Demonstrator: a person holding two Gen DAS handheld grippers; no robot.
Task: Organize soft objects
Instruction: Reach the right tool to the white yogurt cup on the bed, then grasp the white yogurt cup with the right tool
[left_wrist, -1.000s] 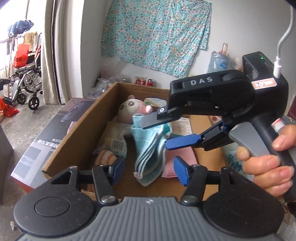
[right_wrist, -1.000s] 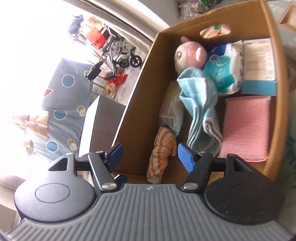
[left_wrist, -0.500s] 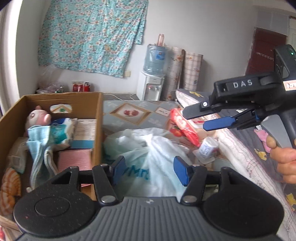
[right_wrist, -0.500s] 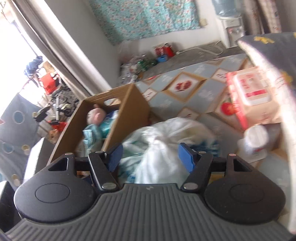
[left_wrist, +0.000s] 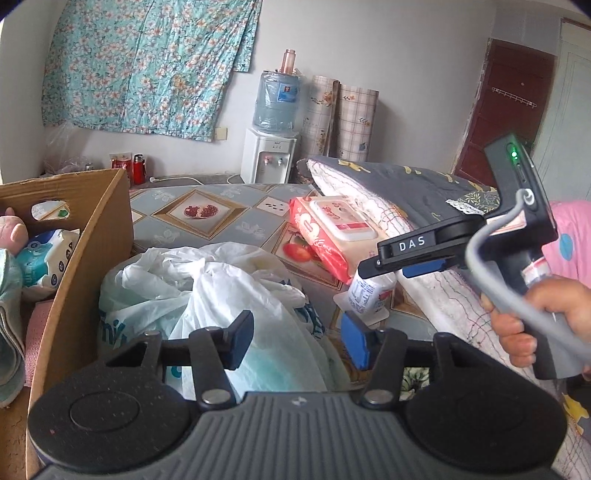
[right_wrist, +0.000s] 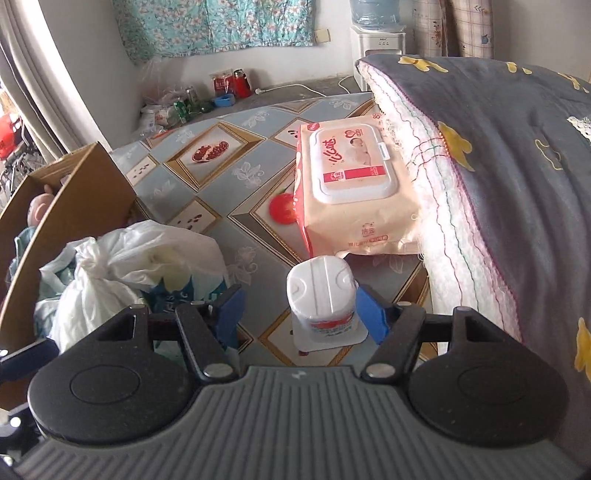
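Observation:
The cardboard box (left_wrist: 85, 266) at the left holds a pink plush toy (left_wrist: 13, 230), a teal towel (left_wrist: 7, 295) and tissue packs. Beside it lies a white plastic bag (left_wrist: 207, 288). My left gripper (left_wrist: 297, 341) hovers over that bag; its jaws are closing, with the pads clear of the bag. My right gripper (right_wrist: 301, 314) is open around a small white bottle (right_wrist: 321, 295) standing on the patterned mat (right_wrist: 207, 177); the right pad is close to it and the left pad stands apart. A pink wipes pack (right_wrist: 351, 184) leans on the grey quilt (right_wrist: 517, 184).
A water dispenser (left_wrist: 271, 147) and rolled mats (left_wrist: 343, 118) stand against the back wall under a floral cloth (left_wrist: 147, 62). Bottles and cans (right_wrist: 184, 107) litter the floor corner. A dark red door (left_wrist: 506, 110) is at the right.
Both grippers swung right, away from the box and down toward the mat. The right gripper now straddles the small bottle. The left jaws have narrowed a little.

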